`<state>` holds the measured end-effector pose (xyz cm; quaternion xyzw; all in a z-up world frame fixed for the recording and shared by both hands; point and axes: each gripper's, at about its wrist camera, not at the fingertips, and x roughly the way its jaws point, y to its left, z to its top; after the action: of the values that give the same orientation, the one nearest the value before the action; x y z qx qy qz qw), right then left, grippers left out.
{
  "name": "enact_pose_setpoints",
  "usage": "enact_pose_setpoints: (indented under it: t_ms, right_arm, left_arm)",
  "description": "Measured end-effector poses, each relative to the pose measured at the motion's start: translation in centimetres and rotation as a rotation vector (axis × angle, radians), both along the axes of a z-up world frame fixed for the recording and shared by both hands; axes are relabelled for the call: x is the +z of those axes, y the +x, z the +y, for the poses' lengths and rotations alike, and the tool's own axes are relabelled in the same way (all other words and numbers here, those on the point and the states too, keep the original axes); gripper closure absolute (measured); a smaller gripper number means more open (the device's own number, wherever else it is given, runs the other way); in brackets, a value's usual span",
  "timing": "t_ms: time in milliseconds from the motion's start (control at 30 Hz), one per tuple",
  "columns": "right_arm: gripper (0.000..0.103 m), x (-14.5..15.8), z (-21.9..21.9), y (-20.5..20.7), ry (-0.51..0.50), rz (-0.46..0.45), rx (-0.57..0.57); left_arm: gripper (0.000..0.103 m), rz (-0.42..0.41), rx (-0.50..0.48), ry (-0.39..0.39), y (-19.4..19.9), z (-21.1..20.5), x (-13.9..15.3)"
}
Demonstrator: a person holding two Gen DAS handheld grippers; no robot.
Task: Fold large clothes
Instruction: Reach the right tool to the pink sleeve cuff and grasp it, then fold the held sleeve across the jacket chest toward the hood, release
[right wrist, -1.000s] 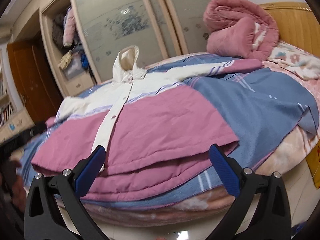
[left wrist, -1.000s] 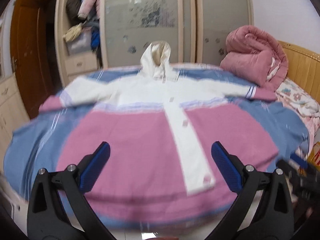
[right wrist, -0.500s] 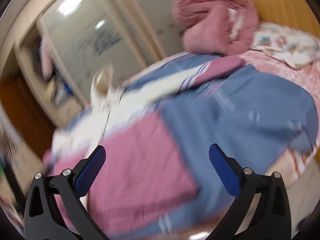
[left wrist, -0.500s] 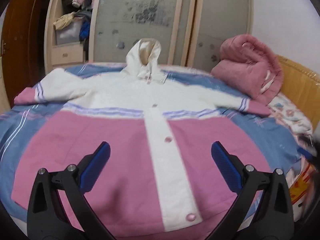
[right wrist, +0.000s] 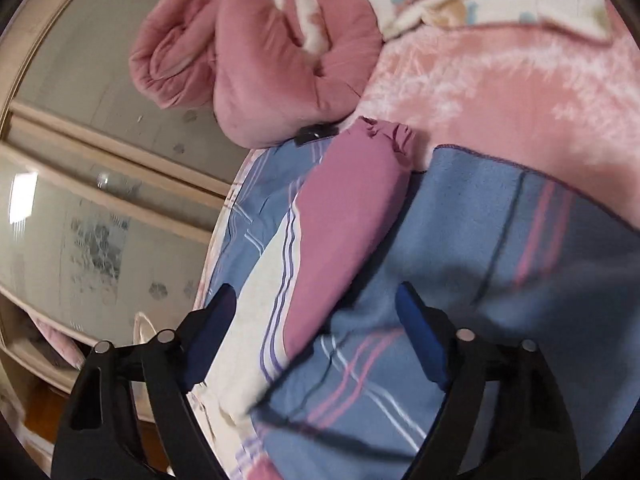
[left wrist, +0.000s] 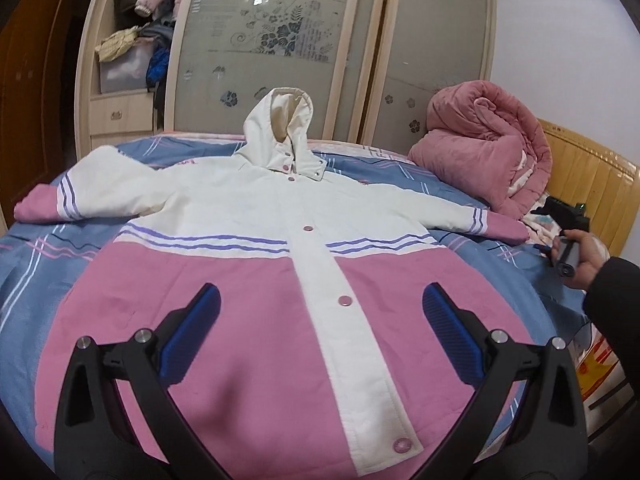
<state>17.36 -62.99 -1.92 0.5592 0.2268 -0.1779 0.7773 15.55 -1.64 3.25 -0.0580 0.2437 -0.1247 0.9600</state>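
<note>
Bedroom, blue plaid blanket (left wrist: 36,248) over the bed. Left gripper (left wrist: 320,320) hovers spread and empty above the coat (left wrist: 248,320), which lies flat, buttoned, arms out. Right gripper (right wrist: 316,332), jaws just narrowing but not pinching yet, straddles the sleeve (right wrist: 340,232), probably to fold it inward first.

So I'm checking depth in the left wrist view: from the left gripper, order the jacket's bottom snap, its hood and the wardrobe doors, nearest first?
From the left gripper:
1. Bottom snap, low on the jacket's white front strip, just right of centre.
2. Hood, propped up at the bed's far edge.
3. Wardrobe doors, behind the hood.
</note>
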Motion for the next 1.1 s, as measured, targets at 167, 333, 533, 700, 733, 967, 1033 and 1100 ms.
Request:
enact_pose_setpoints:
  t_ms: [167, 333, 533, 700, 733, 967, 1033, 1100]
  right_arm:
    - [0.039, -1.6, -0.9, 3.7, -0.007, 0.073, 0.018]
    - [0.052, -5.1, -2.0, 5.3, 0.077, 0.144, -0.047]
    - [0.097, -3.9, -1.5, 5.5, -0.006, 0.136, -0.104]
    - [0.099, 3.8, 2.2, 8.5, -0.292, 0.110, -0.074]
    - [0.099, 6.6, 4.4, 9.7, -0.383, 0.096, -0.046]
    - [0.099, 16.8, 24.0, 16.7, -0.824, -0.026, 0.248]
    - [0.099, 16.8, 32.2, 19.1, -0.940, -0.029, 0.389]
    - [0.099, 15.2, 38.9, 20.7, -1.013, -0.020, 0.499]
  left_arm:
    - [0.002, 0.013, 0.007, 0.003, 0.7, 1.2, -0.6]
    - [0.002, 0.033, 0.012, 0.011, 1.4, 1.8, -1.1]
    - [0.002, 0.044, 0.021, 0.012, 1.7, 2.5, -1.4]
    - [0.002, 0.034, 0.030, -0.004, 1.9, 3.1, -1.2]
    - [0.002, 0.036, 0.033, -0.011, 1.9, 3.2, -1.2]
    - [0.002, 0.009, 0.055, -0.055, 1.7, 4.1, -0.3]
    - [0.002, 0.009, 0.067, -0.063, 1.7, 4.4, -0.2]
    - [0.002, 0.012, 0.075, -0.068, 1.7, 4.8, -0.3]
